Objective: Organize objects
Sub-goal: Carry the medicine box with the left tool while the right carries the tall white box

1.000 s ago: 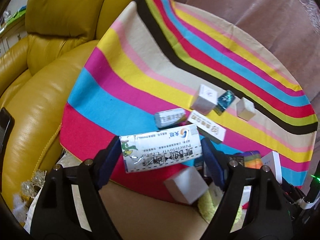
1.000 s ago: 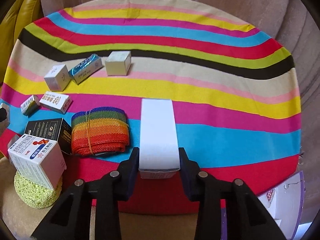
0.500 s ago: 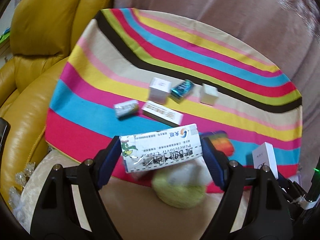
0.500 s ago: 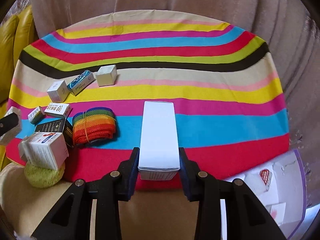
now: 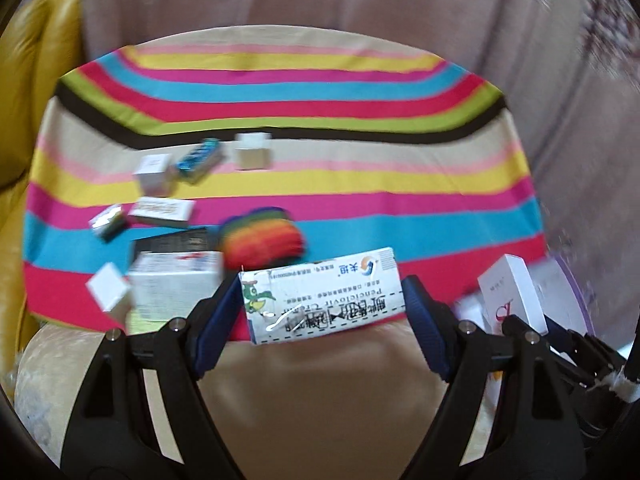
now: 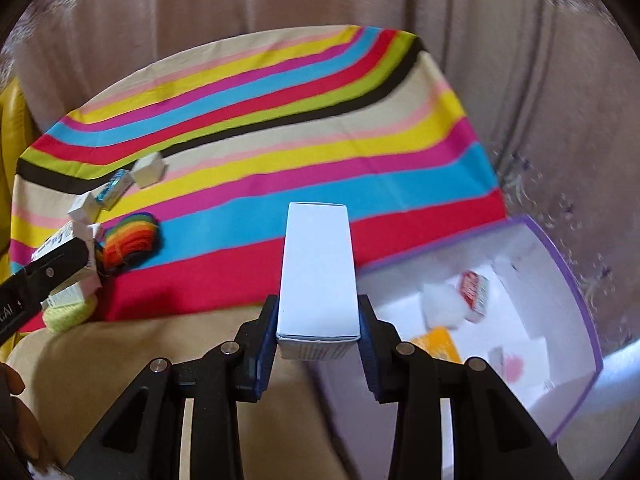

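Above the near edge of the striped cloth (image 5: 320,184), the left gripper (image 5: 322,308) is clamping a printed cream carton (image 5: 320,300) crosswise between its jaws, while the right gripper (image 6: 318,340) is gripping a plain white box (image 6: 318,272) by its near end, the box pointing away from the jaws; beside it a purple-edged white box (image 6: 560,276) is sitting open

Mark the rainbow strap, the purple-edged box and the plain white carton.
rainbow strap (image 5: 262,236): left wrist view, middle of the roll.
purple-edged box (image 6: 576,280): right wrist view, far white wall.
white carton (image 6: 318,272): right wrist view, top face.
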Available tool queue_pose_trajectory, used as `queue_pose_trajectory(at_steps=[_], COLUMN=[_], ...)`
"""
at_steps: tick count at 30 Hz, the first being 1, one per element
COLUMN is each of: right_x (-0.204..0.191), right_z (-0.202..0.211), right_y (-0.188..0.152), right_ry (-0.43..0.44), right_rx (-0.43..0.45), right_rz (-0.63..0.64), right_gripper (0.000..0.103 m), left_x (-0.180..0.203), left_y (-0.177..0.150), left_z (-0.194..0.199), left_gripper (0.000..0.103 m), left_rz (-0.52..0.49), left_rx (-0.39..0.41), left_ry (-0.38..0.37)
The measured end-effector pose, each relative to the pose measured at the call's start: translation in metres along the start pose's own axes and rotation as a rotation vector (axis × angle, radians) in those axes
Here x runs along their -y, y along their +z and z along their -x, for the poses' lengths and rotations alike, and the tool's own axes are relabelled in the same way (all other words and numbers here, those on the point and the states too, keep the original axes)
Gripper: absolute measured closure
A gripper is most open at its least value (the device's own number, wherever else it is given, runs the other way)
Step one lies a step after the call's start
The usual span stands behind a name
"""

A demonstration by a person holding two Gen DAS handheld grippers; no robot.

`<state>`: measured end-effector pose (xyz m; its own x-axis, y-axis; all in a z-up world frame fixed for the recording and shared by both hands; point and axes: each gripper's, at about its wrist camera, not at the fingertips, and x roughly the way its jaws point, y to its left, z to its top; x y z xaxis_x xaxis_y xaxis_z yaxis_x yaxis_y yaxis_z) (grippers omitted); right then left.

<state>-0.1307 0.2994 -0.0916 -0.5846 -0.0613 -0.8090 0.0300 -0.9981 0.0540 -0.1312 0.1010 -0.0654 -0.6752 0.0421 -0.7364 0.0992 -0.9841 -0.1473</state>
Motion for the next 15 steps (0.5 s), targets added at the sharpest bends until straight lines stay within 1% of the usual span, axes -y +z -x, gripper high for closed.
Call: queue_pose_trajectory(at_steps=[6,10,15], right_x=[0.045,0.07,0.09], right_z=[0.005,0.007,0.01], right_y=[-0.023,-0.038,-0.047], right_ry=[-0.031,-0.045,-0.058], right_rx=[-0.037,-0.062,-0.073], right_rz=[-0.07,-0.113,-0.154], right_gripper=[0.065,0.065,0.064], left_x=[0.06,0.092,0.118], left_y=[-0.009,-0.015,-0.018], left_z=[-0.008,-0.01,-0.016], left_gripper=[0.021,0.021,0.021], left_rz=[-0.139,-0.215,-0.264], left_rx=[-0.04,-0.059,-0.083], left_ry=[-0.096,-0.141,-0.186])
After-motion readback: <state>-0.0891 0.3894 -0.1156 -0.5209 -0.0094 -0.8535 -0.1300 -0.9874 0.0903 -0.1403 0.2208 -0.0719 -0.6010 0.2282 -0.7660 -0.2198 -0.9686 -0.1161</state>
